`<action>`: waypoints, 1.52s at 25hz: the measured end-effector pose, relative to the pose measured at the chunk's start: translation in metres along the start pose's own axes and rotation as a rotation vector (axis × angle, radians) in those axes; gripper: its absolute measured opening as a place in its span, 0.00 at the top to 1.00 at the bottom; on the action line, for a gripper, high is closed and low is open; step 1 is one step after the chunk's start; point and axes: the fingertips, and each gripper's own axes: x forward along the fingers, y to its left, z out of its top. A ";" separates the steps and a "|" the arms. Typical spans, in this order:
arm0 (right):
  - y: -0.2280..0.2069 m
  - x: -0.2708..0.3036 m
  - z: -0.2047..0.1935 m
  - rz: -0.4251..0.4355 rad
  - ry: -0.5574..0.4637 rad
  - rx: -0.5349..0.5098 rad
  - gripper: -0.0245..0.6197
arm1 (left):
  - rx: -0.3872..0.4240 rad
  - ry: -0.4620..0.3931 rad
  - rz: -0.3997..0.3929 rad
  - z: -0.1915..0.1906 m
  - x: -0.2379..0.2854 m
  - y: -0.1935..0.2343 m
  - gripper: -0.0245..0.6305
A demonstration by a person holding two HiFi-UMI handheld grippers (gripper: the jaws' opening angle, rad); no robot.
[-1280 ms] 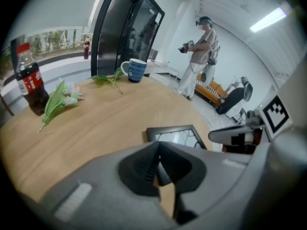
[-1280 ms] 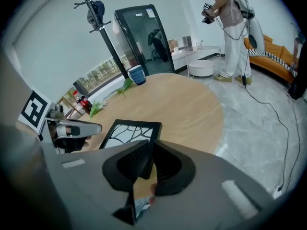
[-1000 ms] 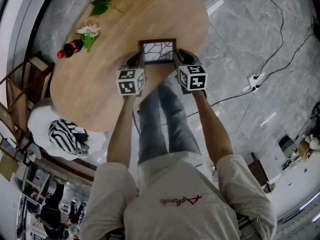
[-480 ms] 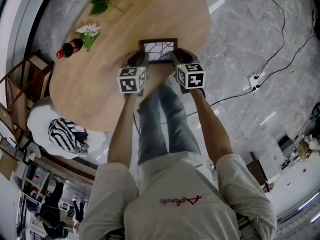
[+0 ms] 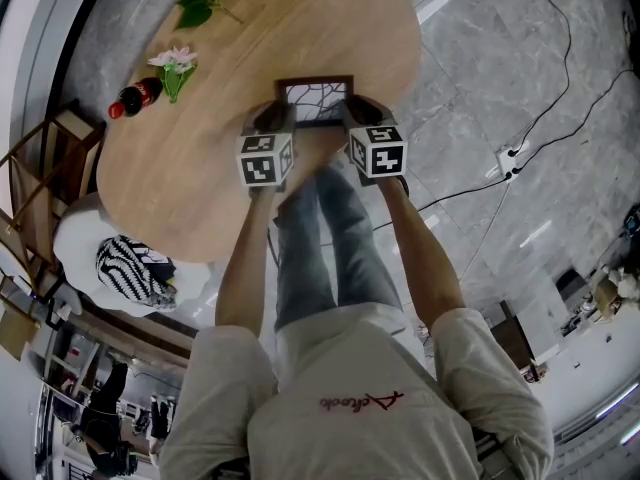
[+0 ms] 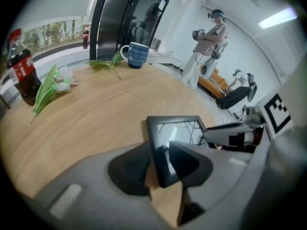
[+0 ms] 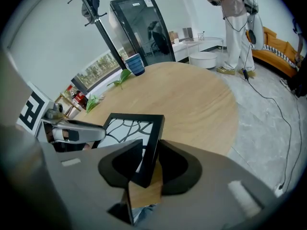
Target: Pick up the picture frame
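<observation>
Picture frame [image 5: 315, 101], black rail with a branch-pattern print, stands on the wooden table [image 5: 200, 178] at upper centre of the head view, close to the table edge nearest the person. Left gripper [image 6: 160, 163] is at the frame's left rail: its jaws are opening, with the rail between them and bare table showing in the gap below. Right gripper [image 7: 144, 163] is at the frame's right rail: its jaws are closing, with the rail between them, the pads just beside it, and no firm press to be seen. The frame's base is on the table. Cola bottle [image 5: 133, 98] and a cut flower [image 5: 176, 66] lie at upper left, well apart from the frame.
</observation>
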 end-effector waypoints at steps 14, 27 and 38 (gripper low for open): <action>-0.003 -0.004 0.000 -0.021 -0.009 0.037 0.83 | -0.019 0.000 0.011 0.001 -0.003 -0.001 0.84; 0.002 -0.027 0.011 -0.039 -0.065 0.023 0.84 | -0.018 -0.045 0.023 0.007 -0.021 -0.013 0.84; 0.024 -0.068 0.049 -0.055 -0.187 -0.019 0.84 | 0.031 -0.155 0.046 0.044 -0.066 -0.027 0.85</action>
